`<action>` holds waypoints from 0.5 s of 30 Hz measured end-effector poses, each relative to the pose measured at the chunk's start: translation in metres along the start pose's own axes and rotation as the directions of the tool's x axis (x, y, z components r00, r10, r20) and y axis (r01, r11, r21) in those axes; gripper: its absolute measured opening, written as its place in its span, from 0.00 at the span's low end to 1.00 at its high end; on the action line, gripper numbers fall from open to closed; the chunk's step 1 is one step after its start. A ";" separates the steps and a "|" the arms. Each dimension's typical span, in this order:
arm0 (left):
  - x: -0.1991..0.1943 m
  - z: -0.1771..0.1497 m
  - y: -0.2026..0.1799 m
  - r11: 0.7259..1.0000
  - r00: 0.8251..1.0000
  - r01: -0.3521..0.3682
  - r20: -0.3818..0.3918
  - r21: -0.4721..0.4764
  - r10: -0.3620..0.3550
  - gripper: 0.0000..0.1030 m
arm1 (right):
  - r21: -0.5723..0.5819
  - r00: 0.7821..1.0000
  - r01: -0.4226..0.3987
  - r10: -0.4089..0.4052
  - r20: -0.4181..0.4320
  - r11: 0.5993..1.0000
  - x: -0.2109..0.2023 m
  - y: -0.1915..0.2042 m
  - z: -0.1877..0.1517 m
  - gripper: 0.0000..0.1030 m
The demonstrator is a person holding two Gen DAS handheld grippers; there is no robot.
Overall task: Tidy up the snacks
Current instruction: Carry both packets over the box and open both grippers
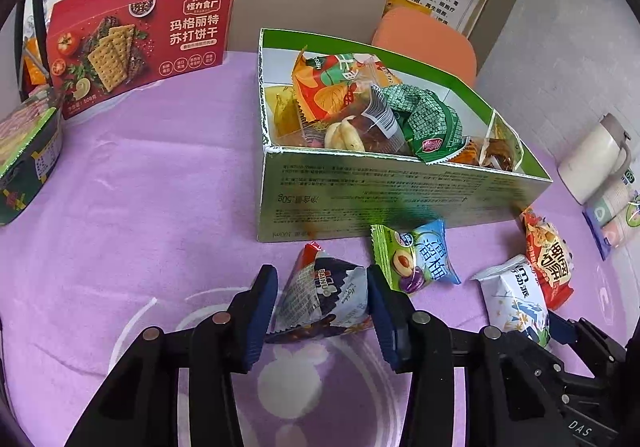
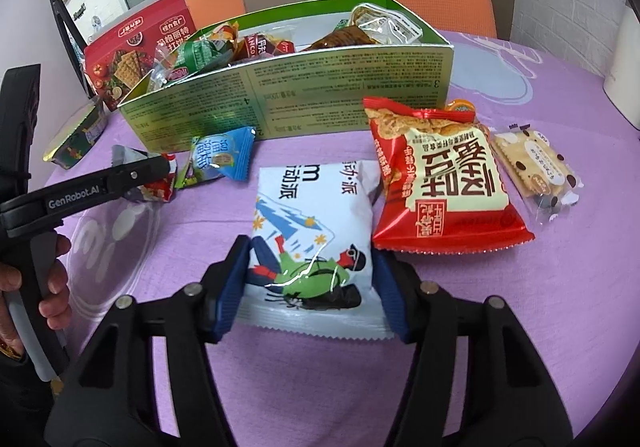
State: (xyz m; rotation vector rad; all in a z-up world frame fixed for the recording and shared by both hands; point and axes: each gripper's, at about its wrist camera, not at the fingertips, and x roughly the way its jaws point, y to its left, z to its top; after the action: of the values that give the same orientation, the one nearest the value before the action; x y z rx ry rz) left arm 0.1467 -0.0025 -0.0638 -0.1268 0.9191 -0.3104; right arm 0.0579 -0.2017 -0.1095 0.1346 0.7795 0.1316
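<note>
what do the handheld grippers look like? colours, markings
Both are black plastic scissor-style frames with silver rivets at the pivots and ribbed dark-blue pads on the fingers. The left gripper, seen side-on from the right wrist camera, carries white "GenRobot.AI" lettering and a grey trigger grip. The right gripper shows white "DAS" lettering.

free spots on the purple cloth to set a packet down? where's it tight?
Free: the wide bare purple cloth between the red cracker box and the green box, left of the left gripper. Crowded: in front of the green box, where the plum packet, white packet and red bag lie close together.
</note>
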 end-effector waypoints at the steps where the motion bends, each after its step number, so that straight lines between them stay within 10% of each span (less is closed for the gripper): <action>1: -0.001 0.000 -0.001 1.000 1.000 0.004 -0.006 0.005 -0.004 0.42 | -0.003 1.000 -0.008 0.008 -0.001 1.000 0.000 0.000 -0.001 0.59; 15: -0.087 0.016 -0.037 0.991 0.987 0.063 0.139 0.115 -0.079 0.32 | -0.062 0.966 -0.207 0.214 0.146 0.976 -0.059 0.020 0.034 0.54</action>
State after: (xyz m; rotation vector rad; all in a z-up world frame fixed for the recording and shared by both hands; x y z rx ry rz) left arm 0.1024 -0.0105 0.0204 -0.0788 0.7544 -0.4127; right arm 0.0392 -0.1947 -0.0420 0.1815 0.6081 0.3368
